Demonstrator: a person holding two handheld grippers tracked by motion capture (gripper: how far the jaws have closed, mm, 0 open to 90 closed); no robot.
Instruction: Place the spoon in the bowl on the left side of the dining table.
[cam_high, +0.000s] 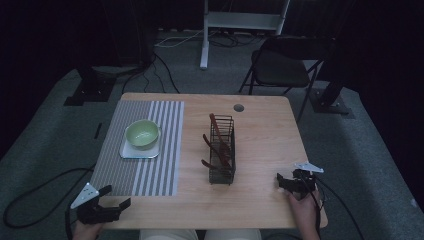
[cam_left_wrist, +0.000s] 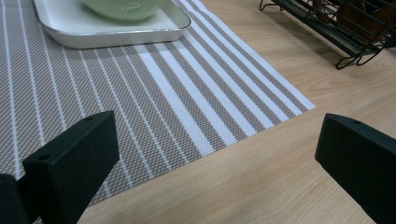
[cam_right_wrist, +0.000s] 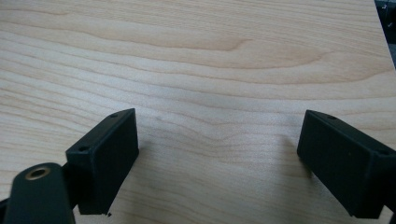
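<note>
- Left gripper (cam_high: 107, 200): at the near left corner of the desk (cam_high: 260, 135), jaws spread wide and empty; in the left gripper view (cam_left_wrist: 215, 154) it looks over the near right corner of the placemat (cam_left_wrist: 154, 98) toward the tray.
- Right gripper (cam_high: 290, 182): at the near right edge of the desk, jaws parted and empty; the right gripper view (cam_right_wrist: 217, 158) looks down on bare wood grain (nothing between the jaws).
- Wire rack (cam_high: 221, 150): black, upright at the middle of the desk, well apart from both grippers; its foot and lower wires show at the top right of the left gripper view (cam_left_wrist: 336, 32).
- Brown utensils (cam_high: 220, 142): several reddish-brown pieces standing and leaning inside the wire rack (too dim to tell spoons from spatulas); none lies out on the desk.
- Green bowl (cam_high: 142, 134): empty as far as can be seen, sitting on the tray.
- White tray (cam_high: 131, 152): square, resting on the grey striped placemat at the left half of the desk.
- Progress, as judged: nothing is in hand and every utensil sits in the rack, so the work looks to be at its very start; the place setting holds bowl and tray but no utensil.
- Remaining, as judged: reaching to the rack, taking a utensil, and setting it at the bowl or placemat (the whole job, by appearances).
</note>
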